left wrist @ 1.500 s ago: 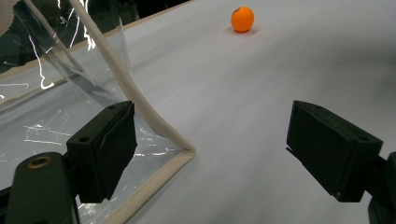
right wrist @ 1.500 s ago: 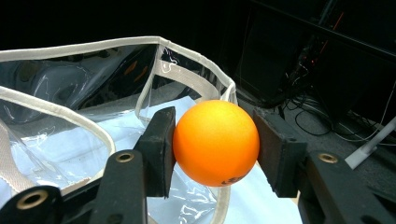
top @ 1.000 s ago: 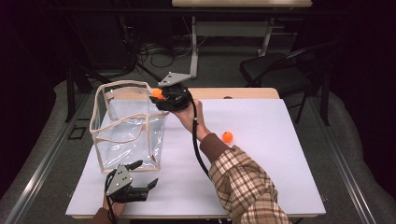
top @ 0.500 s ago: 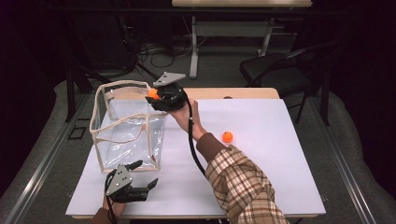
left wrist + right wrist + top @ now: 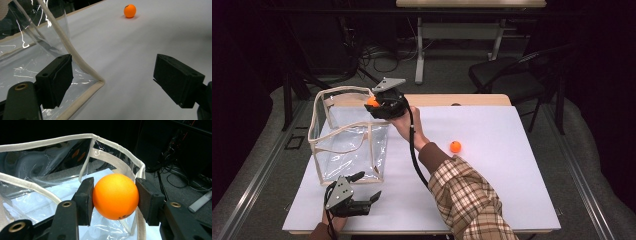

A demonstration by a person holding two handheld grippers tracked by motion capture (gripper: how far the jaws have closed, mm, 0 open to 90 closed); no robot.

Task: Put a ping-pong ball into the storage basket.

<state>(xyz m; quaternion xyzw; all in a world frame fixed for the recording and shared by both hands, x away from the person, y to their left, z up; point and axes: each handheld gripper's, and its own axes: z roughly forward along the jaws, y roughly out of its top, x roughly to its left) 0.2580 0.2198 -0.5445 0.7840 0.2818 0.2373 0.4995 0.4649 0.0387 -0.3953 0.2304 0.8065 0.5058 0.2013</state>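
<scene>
The right gripper (image 5: pixel 377 104) clamps an orange ball (image 5: pixel 115 196) between its fingers above the clear bag (image 5: pixel 347 140). The left gripper (image 5: pixel 364 192) rests on the surface (image 5: pixel 492 190) beside the bag's corner, fingers wide apart and empty.

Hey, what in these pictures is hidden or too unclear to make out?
- High view: most of the held orange ball sits behind the right gripper.
- High view: the person's left hand is cut off by the bottom edge.
- Left gripper view: the clear bag runs off the left edge.
</scene>
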